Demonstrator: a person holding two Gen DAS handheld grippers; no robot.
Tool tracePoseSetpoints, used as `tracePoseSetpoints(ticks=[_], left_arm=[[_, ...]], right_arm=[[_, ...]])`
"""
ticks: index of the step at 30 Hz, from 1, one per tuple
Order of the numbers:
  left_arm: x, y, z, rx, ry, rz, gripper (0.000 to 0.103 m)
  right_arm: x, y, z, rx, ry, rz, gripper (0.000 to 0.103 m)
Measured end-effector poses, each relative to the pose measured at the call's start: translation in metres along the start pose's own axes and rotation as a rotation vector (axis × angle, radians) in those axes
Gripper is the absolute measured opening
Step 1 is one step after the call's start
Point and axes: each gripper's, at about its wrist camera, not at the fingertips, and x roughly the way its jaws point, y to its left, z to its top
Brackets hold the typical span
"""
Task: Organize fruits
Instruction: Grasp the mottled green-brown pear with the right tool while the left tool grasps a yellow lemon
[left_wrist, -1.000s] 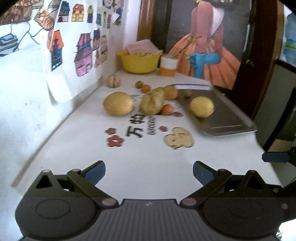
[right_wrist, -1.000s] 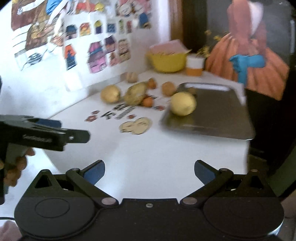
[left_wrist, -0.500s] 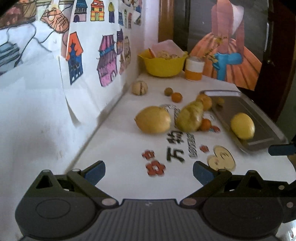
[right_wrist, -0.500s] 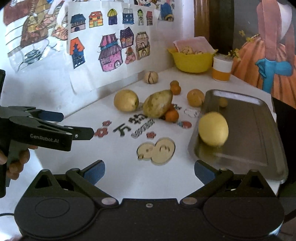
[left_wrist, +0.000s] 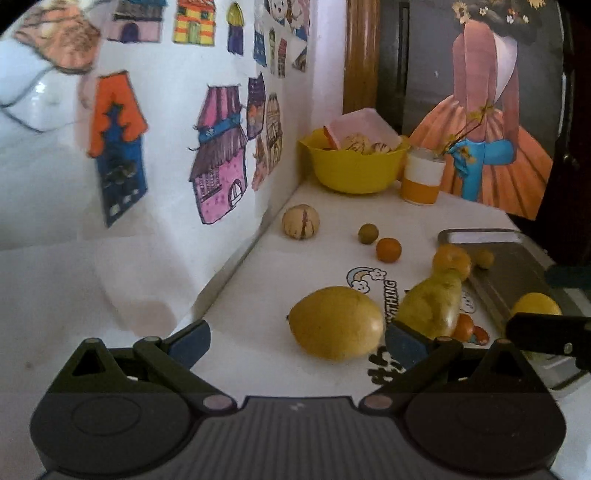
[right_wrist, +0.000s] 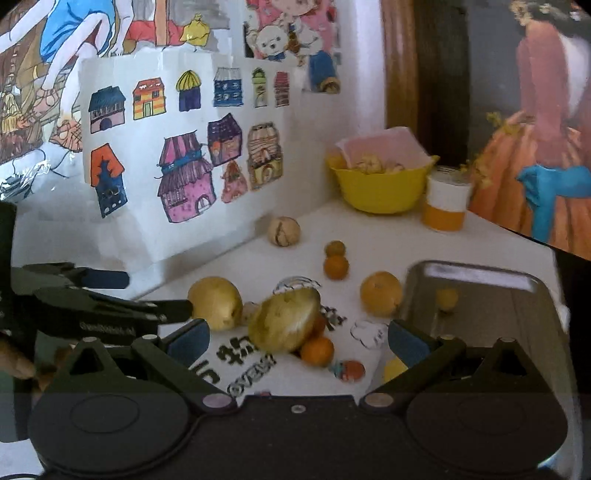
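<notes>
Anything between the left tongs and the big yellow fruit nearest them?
Nothing: in the left wrist view, only bare white tabletop separates the open left tongs from the yellow fruit.

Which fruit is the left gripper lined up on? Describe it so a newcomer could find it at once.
Start at the white wall with the house drawings; the white table runs along its foot. Nearest the left gripper, whose jaws are open, lies the big yellow lemon-shaped fruit. It is rounder than the elongated greenish fruit beside it and far larger than the small oranges.

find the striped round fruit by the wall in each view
Left wrist: striped round fruit sits upper centre, close to the wall, below-left of the yellow bowl.
Right wrist: same fruit sits centre, below-left of the yellow bowl.
Shared landmark: the yellow bowl.
</notes>
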Motion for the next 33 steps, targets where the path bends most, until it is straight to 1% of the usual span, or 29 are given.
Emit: tracePoseSetpoints(ticks=[4,6,9,11,13,16,19,25,27,28,30,33], left_arm=[[0.018,-0.004,0.0,0.015,0.022,-0.024,0.103],[0.022,-0.005,-0.001,0.02,0.027,-0.033,0.103],[0.029,-0.005,-0.002,0.028,0.035,-0.061,0.103],[0.035,-0.006,-0.002,0.044,0.056,-0.06,0.103],[0.04,-0.006,-0.002,0.049,0.068,-0.061,0.102],[0.044,-0.005,-0.001,0.045,0.075,-0.075,0.102],[0.048,-0.004,0.0,0.05,0.077,-0.086,0.102],[0.056,-0.003,0.001,0.041,0.088,-0.121,0.095],[0.058,-0.004,0.0,0.045,0.09,-0.127,0.089],[0.058,-0.004,0.0,0.046,0.089,-0.127,0.088],[0.058,-0.005,-0.001,0.048,0.084,-0.133,0.082],[0.056,-0.001,-0.001,0.022,0.071,-0.164,0.074]], right_arm=[[0.029,-0.015,0.008,0.069,0.05,0.079,0.102],[0.044,-0.022,0.01,0.118,0.079,0.098,0.102],[0.061,-0.026,0.011,0.138,0.102,0.131,0.096],[0.07,-0.027,0.011,0.138,0.113,0.144,0.093],[0.079,-0.028,0.01,0.148,0.129,0.157,0.088],[0.088,-0.031,0.008,0.17,0.153,0.18,0.083],[0.095,-0.03,0.006,0.156,0.174,0.192,0.078],[0.097,-0.031,0.007,0.13,0.17,0.19,0.075],[0.097,-0.031,0.008,0.111,0.17,0.189,0.074],[0.097,-0.032,0.008,0.104,0.168,0.191,0.073],[0.096,-0.032,0.008,0.091,0.165,0.196,0.073],[0.095,-0.031,0.007,0.074,0.16,0.203,0.071]])
